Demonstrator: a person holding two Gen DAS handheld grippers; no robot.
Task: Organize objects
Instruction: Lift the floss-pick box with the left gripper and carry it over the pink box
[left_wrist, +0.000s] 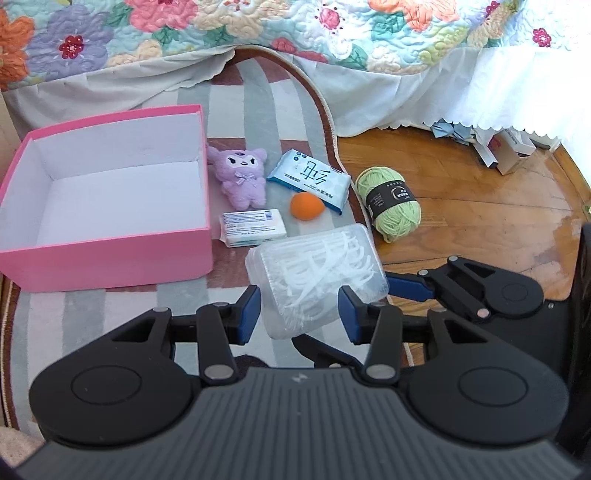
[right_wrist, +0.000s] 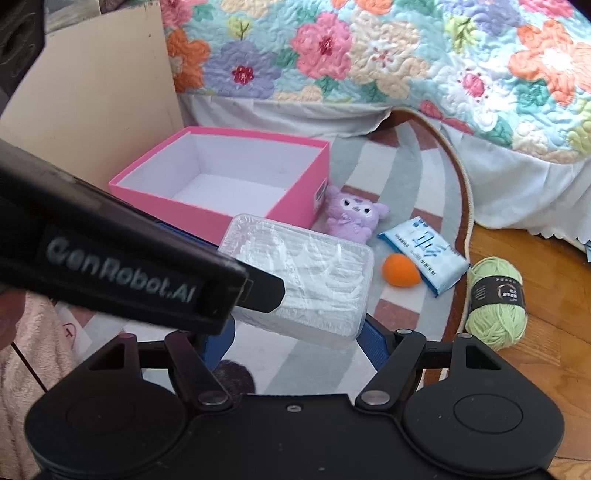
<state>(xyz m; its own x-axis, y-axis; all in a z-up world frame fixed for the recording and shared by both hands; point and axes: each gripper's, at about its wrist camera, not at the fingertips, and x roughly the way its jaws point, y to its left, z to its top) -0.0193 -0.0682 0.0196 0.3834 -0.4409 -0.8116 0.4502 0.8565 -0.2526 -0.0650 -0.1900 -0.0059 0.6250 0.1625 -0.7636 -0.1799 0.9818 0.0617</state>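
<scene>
Because the clear plastic box of floss picks (left_wrist: 317, 277) is wide and slippery, it is held between both claws at once: the left claw (left_wrist: 301, 312) is clamped across its near end, and the right claw (right_wrist: 295, 332) is clamped on its sides, so the box is carried clear of the rug (left_wrist: 122, 306). Ahead and to the left of the left claw the pink box (left_wrist: 110, 258) lies open and empty, presumably as the destination. Beyond the claws, the purple plush (left_wrist: 242, 177), tissue packs and orange ball (left_wrist: 306, 206) are left on the rug.
</scene>
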